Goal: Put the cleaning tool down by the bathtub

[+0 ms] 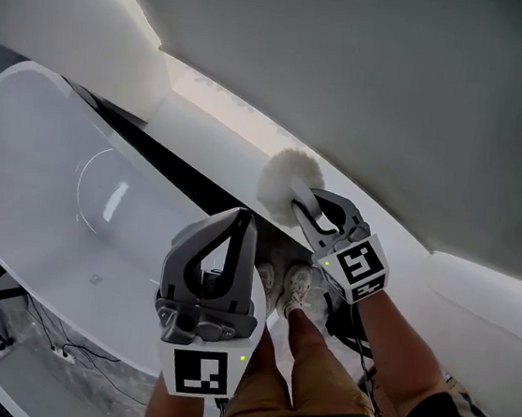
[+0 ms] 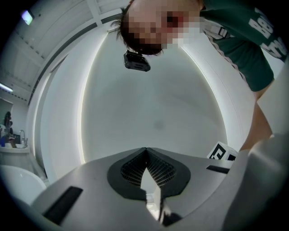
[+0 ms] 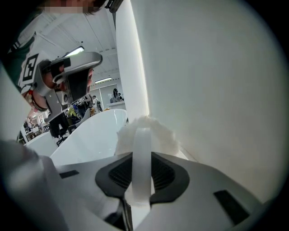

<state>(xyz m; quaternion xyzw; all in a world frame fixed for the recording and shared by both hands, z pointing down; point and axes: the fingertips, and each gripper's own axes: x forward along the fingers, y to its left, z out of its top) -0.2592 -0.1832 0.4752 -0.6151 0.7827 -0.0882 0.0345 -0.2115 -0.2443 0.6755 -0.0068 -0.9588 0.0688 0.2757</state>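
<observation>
Right hand-held gripper (image 1: 306,207) clamps brush (image 1: 288,180) by handle, head low over ledge (image 1: 215,139) beside bathtub (image 1: 31,160), perhaps touching, for set-down; left hand-held gripper (image 1: 242,218) closed, empty, idle.

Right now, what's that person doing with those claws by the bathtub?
A person stands beside a white bathtub with a claw in each hand. The right claw is clamped on the handle of a fluffy white cleaning tool, near the ledge by the wall. The left claw is shut and empty.
</observation>
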